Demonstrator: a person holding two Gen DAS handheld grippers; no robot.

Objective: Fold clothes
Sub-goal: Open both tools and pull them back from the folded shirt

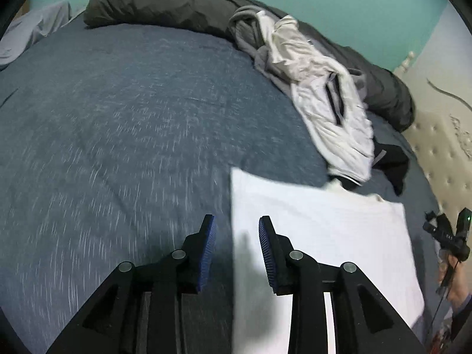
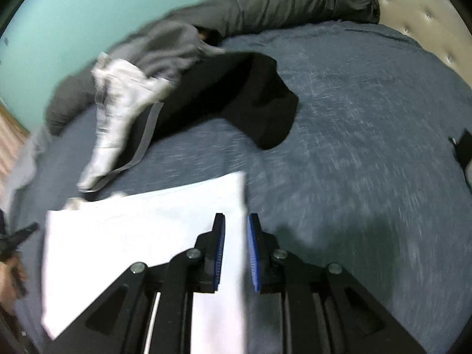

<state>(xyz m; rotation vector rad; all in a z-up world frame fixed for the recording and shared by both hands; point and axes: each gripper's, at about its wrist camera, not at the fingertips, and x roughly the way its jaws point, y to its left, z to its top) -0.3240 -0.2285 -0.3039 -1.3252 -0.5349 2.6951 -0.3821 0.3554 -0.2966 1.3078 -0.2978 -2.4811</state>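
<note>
Your blue heathered bed cover (image 1: 118, 118) fills both views. A dark grey rolled duvet (image 1: 153, 3) lies along its far edge, with a heap of white and grey clothes (image 1: 318, 88) just before it. The flat white folded cloth (image 1: 318, 236) lies nearest you. Your left tool (image 1: 237, 253) hangs open over its left edge; your right tool (image 2: 236, 250) is open over its right edge, gripping nothing.

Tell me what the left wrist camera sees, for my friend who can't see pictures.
The open left gripper hovers over the left edge of a flat white cloth on a blue bedspread. Farther back lies a pile of crumpled white clothes and a dark grey duvet.
</note>
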